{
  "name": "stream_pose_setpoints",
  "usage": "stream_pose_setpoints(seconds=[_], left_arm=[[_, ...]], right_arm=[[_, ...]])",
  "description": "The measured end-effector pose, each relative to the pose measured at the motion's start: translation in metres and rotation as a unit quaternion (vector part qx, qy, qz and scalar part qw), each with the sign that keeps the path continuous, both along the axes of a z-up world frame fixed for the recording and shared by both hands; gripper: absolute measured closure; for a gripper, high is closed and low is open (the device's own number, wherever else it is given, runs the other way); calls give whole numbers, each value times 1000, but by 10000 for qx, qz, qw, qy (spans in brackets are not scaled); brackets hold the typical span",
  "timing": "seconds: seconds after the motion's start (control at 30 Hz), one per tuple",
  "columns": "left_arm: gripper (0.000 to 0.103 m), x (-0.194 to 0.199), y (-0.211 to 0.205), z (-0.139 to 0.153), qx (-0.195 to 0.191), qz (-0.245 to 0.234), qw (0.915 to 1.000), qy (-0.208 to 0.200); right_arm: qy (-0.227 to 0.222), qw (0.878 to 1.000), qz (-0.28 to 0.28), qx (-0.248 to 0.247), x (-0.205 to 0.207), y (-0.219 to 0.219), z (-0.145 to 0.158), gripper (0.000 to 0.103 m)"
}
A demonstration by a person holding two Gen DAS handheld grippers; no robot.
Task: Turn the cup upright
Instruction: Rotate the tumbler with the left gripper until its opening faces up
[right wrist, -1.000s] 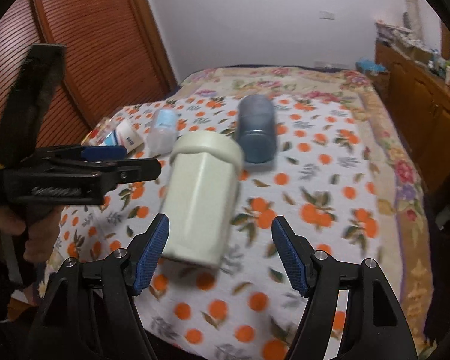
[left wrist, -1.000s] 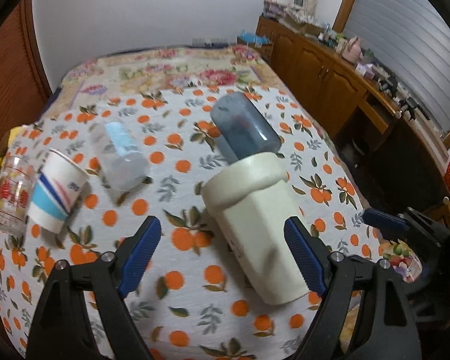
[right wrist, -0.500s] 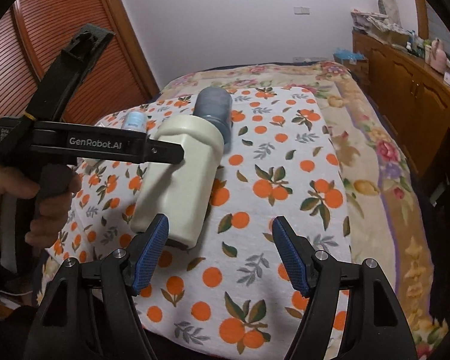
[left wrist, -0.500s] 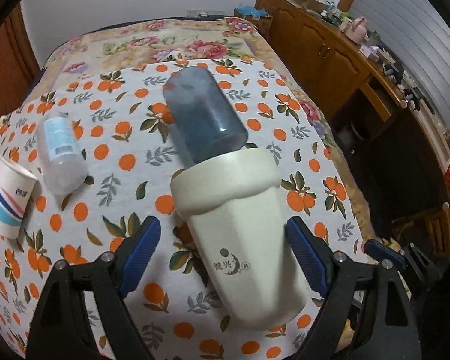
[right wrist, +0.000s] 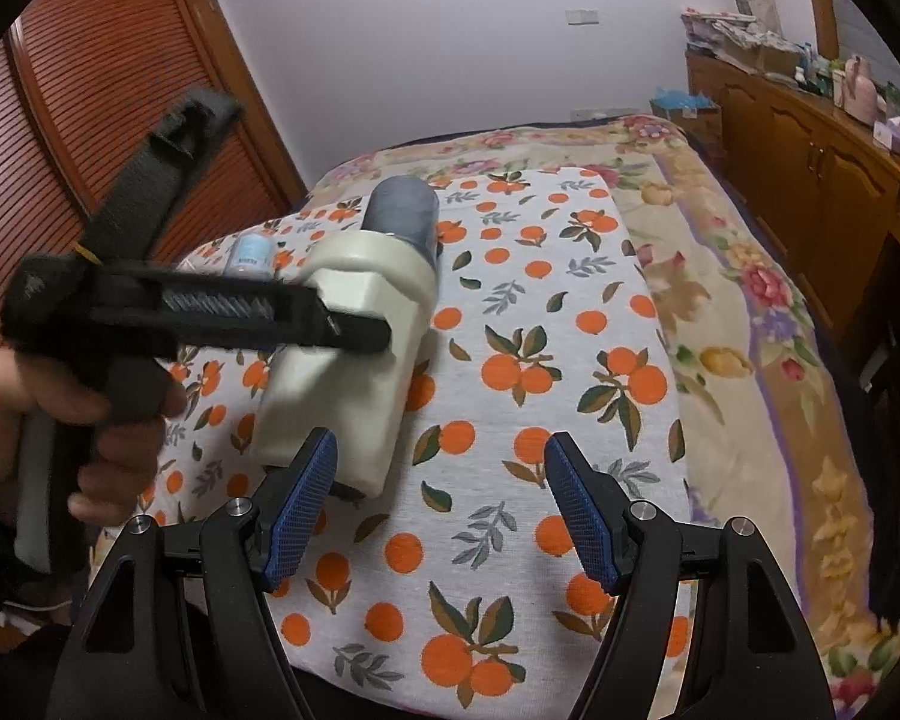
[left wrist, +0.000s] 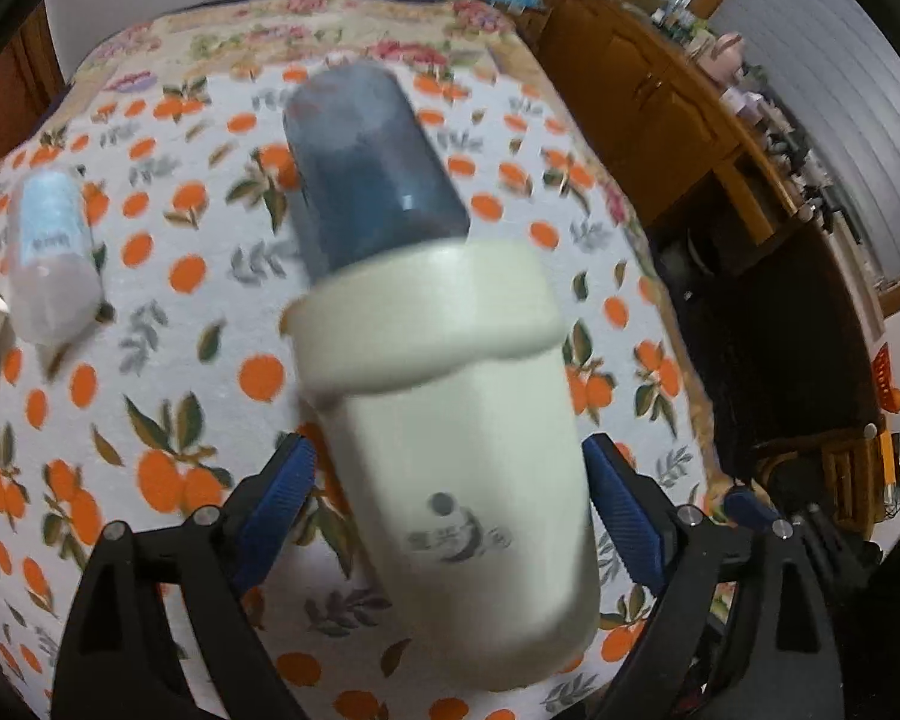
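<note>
Left gripper (left wrist: 447, 501): blue ribbed fingers (left wrist: 276, 498) spread wide, one on each side of the cream plastic cup with a broad rim band (left wrist: 450, 420), not yet pressed against it; a sliver of cloth visible between the left pad and the cup wall, contact on the other side impossible to tell. Closer in than half a second ago, with the cup body now filling the gap and its grey printed logo blurred by motion.

Cream cup lying on its side on the orange-print cloth covering the table (left wrist: 168, 372), rim pointing away from the wrist camera, base toward it. Just past the rim, touching or nearly so, a dark blue-grey translucent tumbler (left wrist: 372, 174), also on its side. Farther left, well apart, a frosted clear bottle with a pale blue label (left wrist: 51, 261), lying down.

Right gripper (right wrist: 441, 504): fingers (right wrist: 300, 504) released and wide, grasping nothing, hanging over bare cloth beside the cup's base (right wrist: 342, 378). Same spot as before, while the left gripper's black body (right wrist: 198, 315) now crosses in front of the cup, lower and further forward than half a second ago, with the bare hand (right wrist: 108, 420) around its grip.
</note>
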State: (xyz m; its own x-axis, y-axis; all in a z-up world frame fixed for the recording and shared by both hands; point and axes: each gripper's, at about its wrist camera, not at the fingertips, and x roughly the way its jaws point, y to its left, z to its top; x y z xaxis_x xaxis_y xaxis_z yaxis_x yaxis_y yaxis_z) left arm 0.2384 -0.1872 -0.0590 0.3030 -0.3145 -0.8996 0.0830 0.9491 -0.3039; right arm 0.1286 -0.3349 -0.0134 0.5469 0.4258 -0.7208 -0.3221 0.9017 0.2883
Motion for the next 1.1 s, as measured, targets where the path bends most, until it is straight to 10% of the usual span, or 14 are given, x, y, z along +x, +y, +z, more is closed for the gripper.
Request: stream_pose_setpoints(seconds=[0.43,1.1], left_arm=[[20,11,-11,-4,152,-197,9997,49],[23,-73,83,38,958,-303,9730,-2078]], right_arm=[[45,9999,-103,4,-6,-15,-5,29],[29,9998,221,6,-7,35,-14,29]])
